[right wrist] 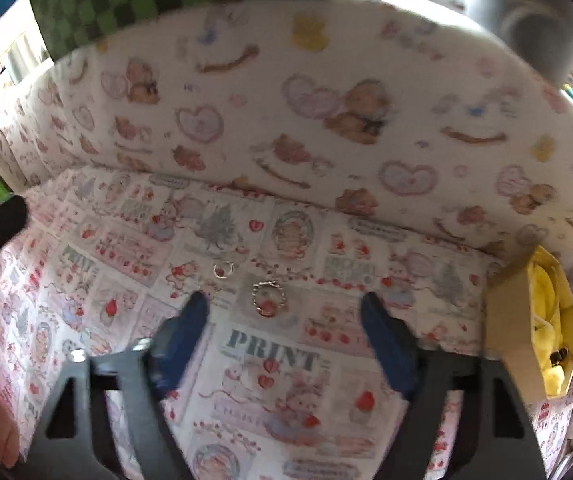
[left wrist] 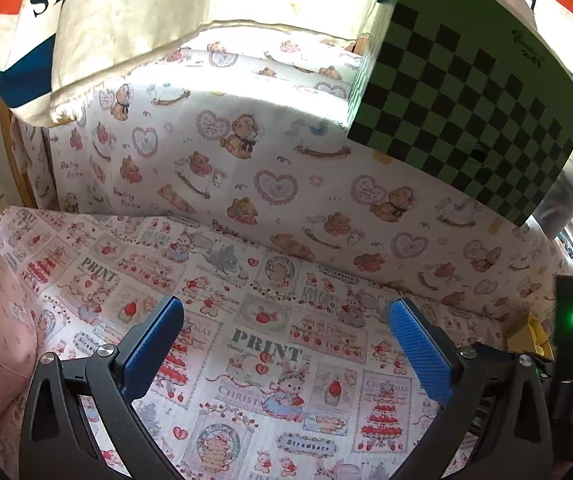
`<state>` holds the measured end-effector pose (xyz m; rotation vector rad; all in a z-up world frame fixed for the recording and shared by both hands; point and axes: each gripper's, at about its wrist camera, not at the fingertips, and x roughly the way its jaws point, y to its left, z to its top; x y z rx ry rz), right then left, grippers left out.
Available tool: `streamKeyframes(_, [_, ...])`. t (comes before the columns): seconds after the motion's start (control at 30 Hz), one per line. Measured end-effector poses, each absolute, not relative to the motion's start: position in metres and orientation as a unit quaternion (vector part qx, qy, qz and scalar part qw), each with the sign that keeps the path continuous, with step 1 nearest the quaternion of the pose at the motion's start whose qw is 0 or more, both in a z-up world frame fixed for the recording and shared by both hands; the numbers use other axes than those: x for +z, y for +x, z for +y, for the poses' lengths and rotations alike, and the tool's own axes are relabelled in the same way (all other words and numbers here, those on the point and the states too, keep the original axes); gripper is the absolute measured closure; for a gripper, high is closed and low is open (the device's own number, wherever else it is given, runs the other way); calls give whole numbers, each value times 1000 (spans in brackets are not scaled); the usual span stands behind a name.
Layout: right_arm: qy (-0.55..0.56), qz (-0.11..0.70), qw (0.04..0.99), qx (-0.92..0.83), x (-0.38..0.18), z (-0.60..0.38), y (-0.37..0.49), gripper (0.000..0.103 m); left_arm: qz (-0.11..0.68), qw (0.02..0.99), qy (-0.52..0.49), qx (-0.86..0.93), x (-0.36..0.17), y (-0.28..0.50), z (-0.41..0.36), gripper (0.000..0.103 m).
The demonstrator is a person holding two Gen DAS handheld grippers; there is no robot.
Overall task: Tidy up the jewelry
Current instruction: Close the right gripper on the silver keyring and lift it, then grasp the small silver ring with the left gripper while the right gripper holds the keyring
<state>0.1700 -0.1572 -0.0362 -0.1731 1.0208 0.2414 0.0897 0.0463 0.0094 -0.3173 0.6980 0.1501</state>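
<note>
A printed cloth (right wrist: 270, 360) with strawberries, rabbits and the word PRINT covers the flat surface in both views. Behind it rises a padded wall (left wrist: 246, 160) in a teddy-bear and heart print, filling the middle of each frame. A green and black checkered box (left wrist: 466, 120) sits at the upper right of the left wrist view, on top of that wall; in the right wrist view it shows blurred along the top edge.

The left gripper (left wrist: 286, 344) fills the bottom of its view, jaws spread wide with only bare cloth between the blue pads (left wrist: 422, 356). It holds and touches nothing.

The right gripper (right wrist: 286, 324) stands at the bottom of its own, blurred view. Its jaws are parted, about half spread, with nothing between them.

At the right edge of the right wrist view a cardboard box (right wrist: 506, 320) stands open, with yellow stuffing (right wrist: 546, 304) inside and a small dark item, too small to tell.

The jewelry lies on the cloth at the centre of the right wrist view: a beaded bracelet (right wrist: 269, 298) just ahead of the right fingertips, and a small ring (right wrist: 222, 270) to its upper left, apart from it.
</note>
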Motion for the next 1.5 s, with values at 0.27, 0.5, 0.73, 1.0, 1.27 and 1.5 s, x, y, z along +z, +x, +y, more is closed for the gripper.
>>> streamKeyframes(0.27, [-88, 490, 858, 128, -46, -151, 180, 68, 345, 922, -160, 69, 9, 91, 45, 1])
streamKeyframes(0.5, [-111, 491, 855, 125, -51, -130, 181, 85, 342, 923, -164, 61, 7, 92, 45, 1])
streamKeyframes(0.73, [-80, 473, 869, 125, -37, -174, 148, 84, 337, 930, -139, 55, 6, 92, 35, 1])
streamKeyframes(1.0, [-57, 406, 906, 107, -19, -236, 101, 84, 351, 934, -60, -32, -4, 103, -14, 15])
streamKeyframes(1.27, [-41, 365, 924, 104, -2, -273, 72, 84, 400, 914, -41, -60, -3, 133, -55, 41])
streamKeyframes(1.5, [-12, 345, 933, 100, 10, -313, 64, 84, 457, 886, -8, -79, -17, 157, -76, 64])
